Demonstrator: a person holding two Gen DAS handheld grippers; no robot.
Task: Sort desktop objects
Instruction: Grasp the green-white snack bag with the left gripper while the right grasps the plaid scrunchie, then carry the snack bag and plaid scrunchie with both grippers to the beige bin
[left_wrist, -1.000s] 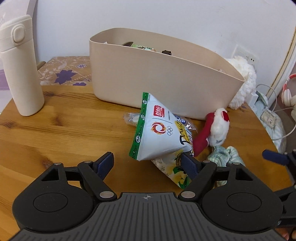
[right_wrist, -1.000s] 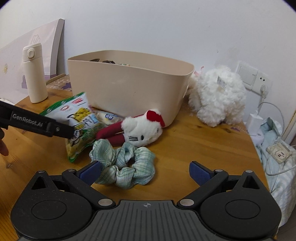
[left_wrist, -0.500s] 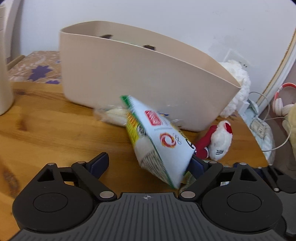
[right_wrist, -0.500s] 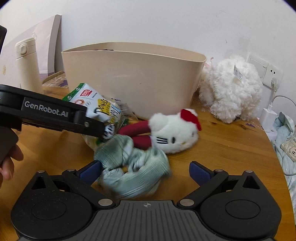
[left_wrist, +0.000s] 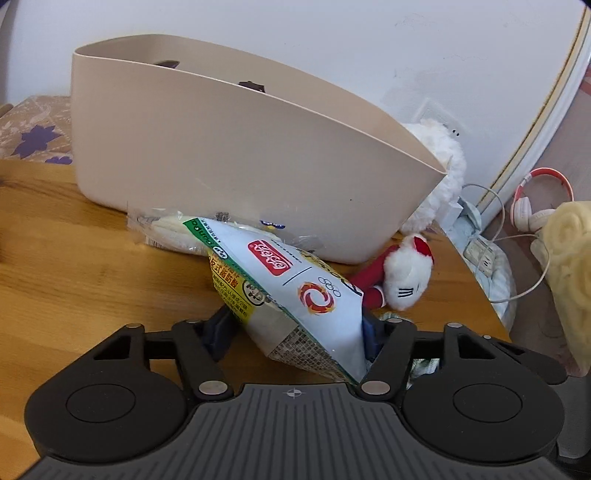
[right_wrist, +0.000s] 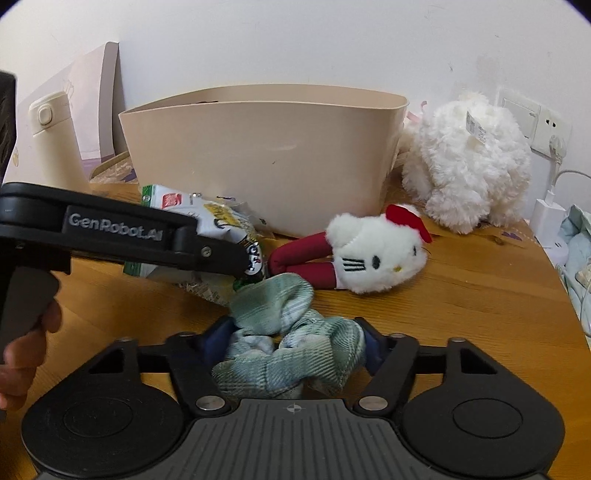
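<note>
- Left tongs (left_wrist: 295, 332) have just been closing and now pinch the snack bag (left_wrist: 291, 291) at its lower end; the bag leans tilted on the desk (left_wrist: 74, 258), at 6 o'clock from the beige bin (left_wrist: 240, 166).
- Right tongs (right_wrist: 291, 343) have just been closing too, squeezing the green scrunchie (right_wrist: 291, 347), which sits at 7 o'clock from the kitty plush (right_wrist: 373, 251).
- Probably both go in the bin next. The bag is puffy and slick, so a firm pinch before lifting seems smart.
- The person should lift each load clear above the rim, one at a time, so the tongs don't bump.
</note>
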